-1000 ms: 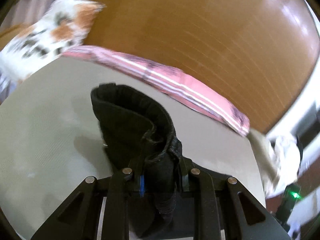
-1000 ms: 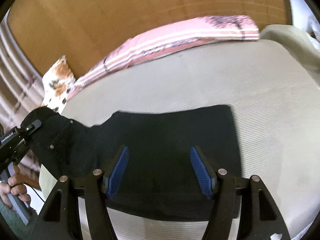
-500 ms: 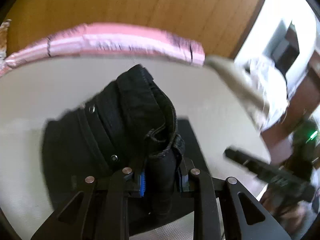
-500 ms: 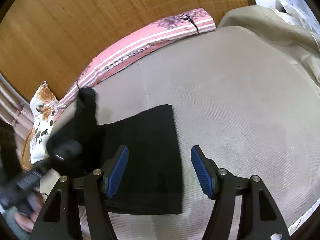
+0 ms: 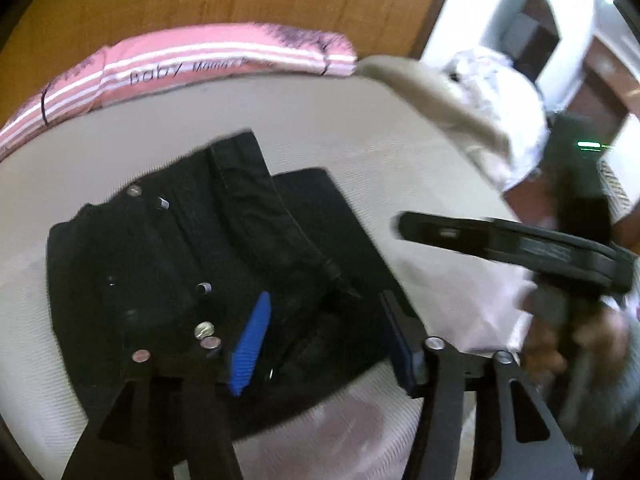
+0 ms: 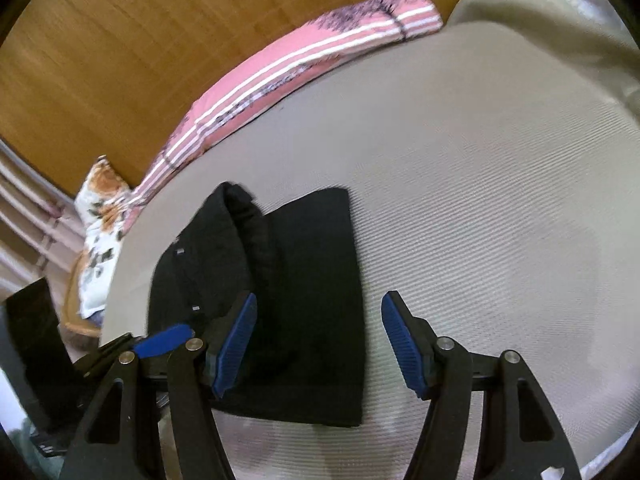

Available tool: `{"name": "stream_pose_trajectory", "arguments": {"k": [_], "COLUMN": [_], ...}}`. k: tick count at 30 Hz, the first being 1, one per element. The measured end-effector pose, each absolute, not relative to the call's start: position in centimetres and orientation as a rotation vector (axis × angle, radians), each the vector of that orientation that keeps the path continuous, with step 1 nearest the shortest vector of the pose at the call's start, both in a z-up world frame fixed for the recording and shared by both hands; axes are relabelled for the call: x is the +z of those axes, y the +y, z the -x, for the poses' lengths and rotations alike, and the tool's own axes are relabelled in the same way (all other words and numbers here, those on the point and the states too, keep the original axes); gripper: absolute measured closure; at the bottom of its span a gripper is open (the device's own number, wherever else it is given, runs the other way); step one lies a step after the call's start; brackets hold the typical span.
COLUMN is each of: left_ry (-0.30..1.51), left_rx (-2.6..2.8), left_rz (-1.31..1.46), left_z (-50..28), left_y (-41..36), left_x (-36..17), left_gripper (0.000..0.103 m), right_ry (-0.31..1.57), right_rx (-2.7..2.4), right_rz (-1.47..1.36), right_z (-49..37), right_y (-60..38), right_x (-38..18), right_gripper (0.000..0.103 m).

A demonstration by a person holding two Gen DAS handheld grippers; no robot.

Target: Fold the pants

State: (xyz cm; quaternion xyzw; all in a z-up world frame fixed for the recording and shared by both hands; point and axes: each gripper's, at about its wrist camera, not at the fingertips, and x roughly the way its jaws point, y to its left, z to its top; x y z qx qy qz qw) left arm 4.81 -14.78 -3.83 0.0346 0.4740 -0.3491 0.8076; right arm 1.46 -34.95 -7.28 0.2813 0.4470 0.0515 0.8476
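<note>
The black pants [image 5: 208, 264] lie folded in a stack on the beige bed [image 5: 352, 128], waistband part laid over the lower layer. My left gripper [image 5: 324, 340] is open just above the near edge of the stack, holding nothing. In the right wrist view the pants [image 6: 304, 292] lie ahead and left. My right gripper [image 6: 318, 340] is open and empty, hovering over their right edge. The right gripper also shows at the right of the left wrist view [image 5: 500, 240]. A blue pad of the left gripper [image 6: 164, 338] shows at the lower left of the right wrist view.
A pink striped pillow [image 5: 208, 64] lies along the wooden headboard [image 6: 140, 40]. A floral pillow [image 6: 100, 216] sits at the bed's left corner. A crumpled beige blanket [image 5: 452, 100] lies at the bed's right side. Bare mattress [image 6: 500, 200] stretches right of the pants.
My left gripper carried the waistband end over, laid it on the stack and opened. The right gripper stayed open and shifted right of the pants.
</note>
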Motion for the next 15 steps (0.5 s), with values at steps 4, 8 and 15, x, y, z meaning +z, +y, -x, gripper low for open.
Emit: {"name": "stream_pose_trajectory", "arguments": {"k": [4,8,15], "left_ry": [0.955,0.992,1.042], "left_rx": [-0.673,-0.531,-0.379], "left_rz": [-0.058,0.010,0.036], "left_z": [-4.5,-6.1,-7.7], "left_y": [-10.7,-6.7,-3.1], "left_x": [-2.5,-3.5,-6.5], "left_gripper": [0.036,0.036,0.036], "right_ry": [0.982,1.037,1.081], "right_rx": [0.241,0.334,0.403], "right_rz": [-0.624,-0.593,-0.623], "right_z": [-3.0,-5.2,-9.1], "right_y": [-34.4,-33.2,-32.6], "right_x": [-8.4,-9.6,-11.2], "right_gripper": [0.039,0.039,0.039]}}
